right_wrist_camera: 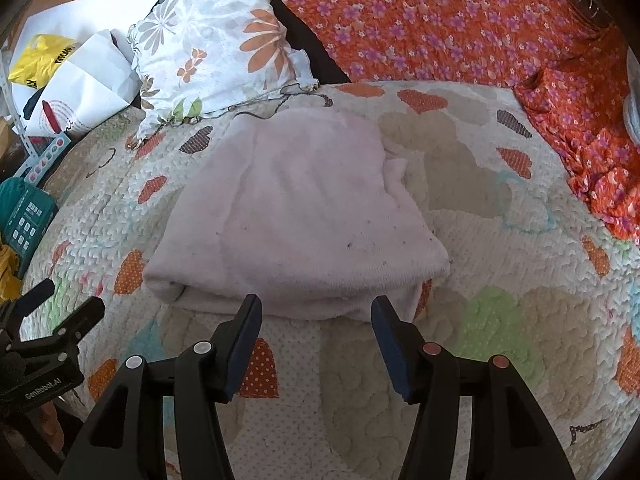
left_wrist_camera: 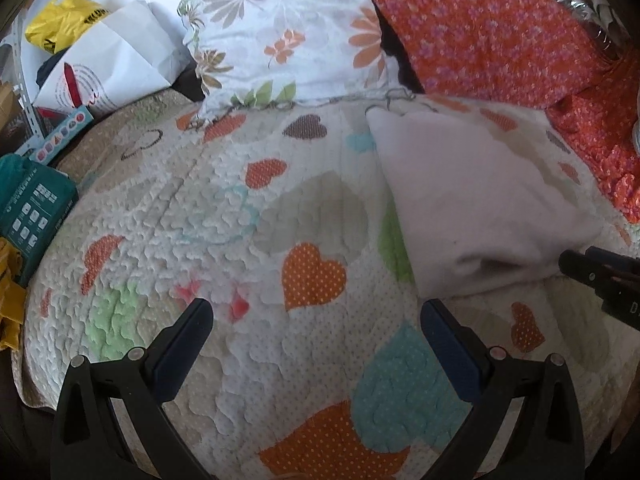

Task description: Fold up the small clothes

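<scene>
Both tongs, left (left_wrist_camera: 316, 312) and right (right_wrist_camera: 316, 308), spread, empty; pale pink garment (right_wrist_camera: 296, 216) folded flat on quilt (right_wrist_camera: 500, 320).

Black plastic arms are being shown on the left gripper (left_wrist_camera: 318, 312) and right gripper (right_wrist_camera: 316, 308). Dark blue pads (right_wrist_camera: 244, 344) are being carried, with silver and copper-coloured rivets. "GenRobot.AI" is being displayed in white lettering.

The folded garment (right_wrist_camera: 296, 216) is soft, matt, fleecy pale-pink cloth with a few dark specks. The quilt (left_wrist_camera: 224, 216) beneath is stitched, puckered cotton with dotted heart patches. The pillow (left_wrist_camera: 288, 32) is smooth printed cloth, the orange sheet (right_wrist_camera: 440, 24) thin and crinkled. Both the left gripper (left_wrist_camera: 316, 312) and right gripper (right_wrist_camera: 316, 308) are matt black plastic with shiny metal rivets. The white bag (left_wrist_camera: 116, 60) looks like creased paper; the yellow bag (left_wrist_camera: 60, 20) is glossy plastic.
</scene>
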`<state>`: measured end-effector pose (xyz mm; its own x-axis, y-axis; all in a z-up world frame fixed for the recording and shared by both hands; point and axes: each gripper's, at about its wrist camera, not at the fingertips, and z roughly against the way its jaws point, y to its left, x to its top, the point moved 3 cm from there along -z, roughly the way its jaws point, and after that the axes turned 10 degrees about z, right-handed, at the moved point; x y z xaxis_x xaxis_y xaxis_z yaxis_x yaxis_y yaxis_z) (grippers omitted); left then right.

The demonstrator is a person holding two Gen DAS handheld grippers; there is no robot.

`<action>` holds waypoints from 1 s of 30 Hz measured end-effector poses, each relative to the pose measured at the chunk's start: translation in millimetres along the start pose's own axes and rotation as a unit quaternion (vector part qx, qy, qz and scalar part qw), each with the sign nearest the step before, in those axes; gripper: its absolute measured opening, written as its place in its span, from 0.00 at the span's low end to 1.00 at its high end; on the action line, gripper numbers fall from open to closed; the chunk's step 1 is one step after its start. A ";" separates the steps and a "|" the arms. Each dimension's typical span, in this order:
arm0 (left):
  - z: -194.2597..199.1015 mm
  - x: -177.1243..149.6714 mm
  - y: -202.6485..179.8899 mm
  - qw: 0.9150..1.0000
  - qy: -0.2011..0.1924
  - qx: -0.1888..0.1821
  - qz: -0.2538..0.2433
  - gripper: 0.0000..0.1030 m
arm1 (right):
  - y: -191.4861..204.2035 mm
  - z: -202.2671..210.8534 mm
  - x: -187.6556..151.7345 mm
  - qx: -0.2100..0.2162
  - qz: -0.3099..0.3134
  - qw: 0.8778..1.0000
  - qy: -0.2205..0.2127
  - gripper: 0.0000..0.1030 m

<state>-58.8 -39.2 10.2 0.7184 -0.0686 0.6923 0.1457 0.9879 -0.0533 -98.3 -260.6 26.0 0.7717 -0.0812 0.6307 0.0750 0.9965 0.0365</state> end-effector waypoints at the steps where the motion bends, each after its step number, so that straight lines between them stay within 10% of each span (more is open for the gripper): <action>1: -1.4 -0.5 0.7 1.000 0.005 -0.002 0.003 1.00 | 0.4 -0.1 0.0 0.000 0.000 1.000 0.001 0.60; 30: -21.5 -10.1 6.5 0.997 0.067 -0.021 0.030 1.00 | 8.8 -4.2 -2.6 -0.011 0.027 1.000 0.008 0.65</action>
<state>-50.4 -35.0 -12.6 0.8106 -0.0305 0.5848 0.1257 0.9844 -0.1229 -97.1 -251.7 21.4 0.7846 -0.0268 0.6194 0.0455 0.9989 -0.0144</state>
